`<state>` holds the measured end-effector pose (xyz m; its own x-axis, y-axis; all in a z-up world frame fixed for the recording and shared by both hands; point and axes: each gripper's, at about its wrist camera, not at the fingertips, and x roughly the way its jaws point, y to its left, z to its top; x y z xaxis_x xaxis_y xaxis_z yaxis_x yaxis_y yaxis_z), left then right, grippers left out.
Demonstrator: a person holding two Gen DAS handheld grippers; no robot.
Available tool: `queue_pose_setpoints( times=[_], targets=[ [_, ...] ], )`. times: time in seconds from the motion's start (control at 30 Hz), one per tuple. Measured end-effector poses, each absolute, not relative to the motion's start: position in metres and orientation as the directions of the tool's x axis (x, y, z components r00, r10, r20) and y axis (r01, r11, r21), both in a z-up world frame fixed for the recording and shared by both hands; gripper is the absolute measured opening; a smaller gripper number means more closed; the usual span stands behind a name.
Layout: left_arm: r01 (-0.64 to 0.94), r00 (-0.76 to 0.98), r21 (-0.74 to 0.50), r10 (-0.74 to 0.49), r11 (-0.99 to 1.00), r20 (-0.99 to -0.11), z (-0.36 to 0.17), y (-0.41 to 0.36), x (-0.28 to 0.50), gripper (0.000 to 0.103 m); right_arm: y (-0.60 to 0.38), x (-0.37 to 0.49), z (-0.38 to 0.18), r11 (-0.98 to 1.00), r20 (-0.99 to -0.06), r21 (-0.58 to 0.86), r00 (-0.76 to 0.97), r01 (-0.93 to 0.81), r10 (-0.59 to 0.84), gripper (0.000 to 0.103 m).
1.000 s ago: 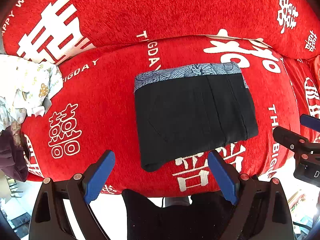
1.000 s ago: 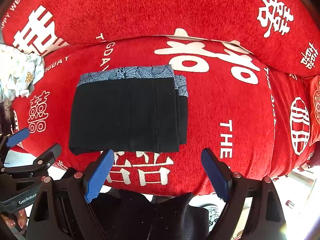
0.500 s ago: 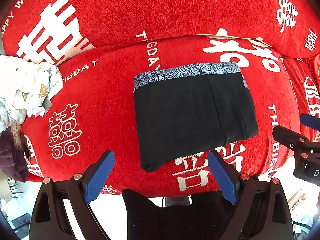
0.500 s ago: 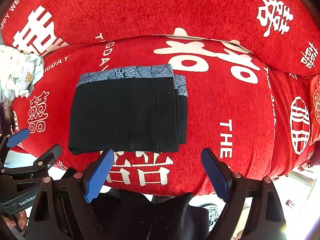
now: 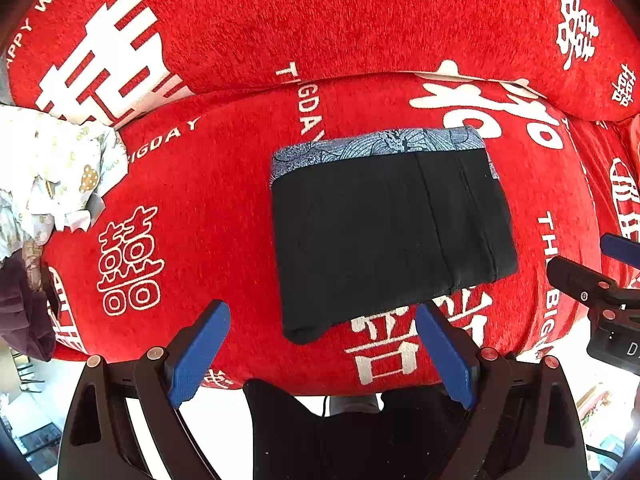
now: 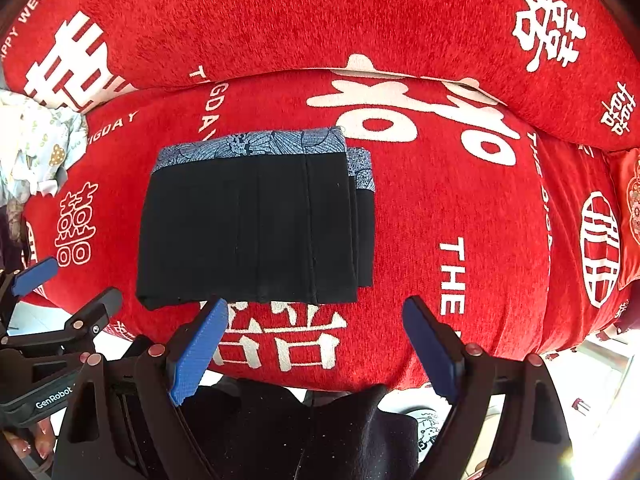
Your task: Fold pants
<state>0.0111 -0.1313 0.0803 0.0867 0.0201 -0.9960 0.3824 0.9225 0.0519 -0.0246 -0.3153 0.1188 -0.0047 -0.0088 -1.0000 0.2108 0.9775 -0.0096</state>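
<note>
Black pants (image 5: 384, 232) with a blue patterned waistband lie folded into a flat rectangle on the red seat cushion (image 5: 208, 200); they also show in the right wrist view (image 6: 252, 228). My left gripper (image 5: 322, 316) is open and empty, held just in front of the pants' near edge. My right gripper (image 6: 316, 312) is open and empty, near the pants' near right corner. Each gripper shows at the edge of the other's view: the right one (image 5: 600, 280), the left one (image 6: 60, 300).
The red sofa has white lettering and a back cushion (image 5: 320, 20) behind the seat. A pile of pale patterned clothes (image 5: 48, 176) and a dark garment (image 5: 20, 312) lie at the seat's left end. The seat's front edge drops to the floor below my grippers.
</note>
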Motion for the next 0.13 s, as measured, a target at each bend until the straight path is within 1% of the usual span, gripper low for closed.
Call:
queue_pose_setpoints(
  times=[0.13],
  targets=[
    [0.399,0.103,0.049,0.008,0.916,-0.995,0.0827,-0.1313,0.0107,0.094,-0.3155,-0.0247,0.1187,0.978,-1.0,-0.011,-0.005,0.21,-0.01,0.091]
  ],
)
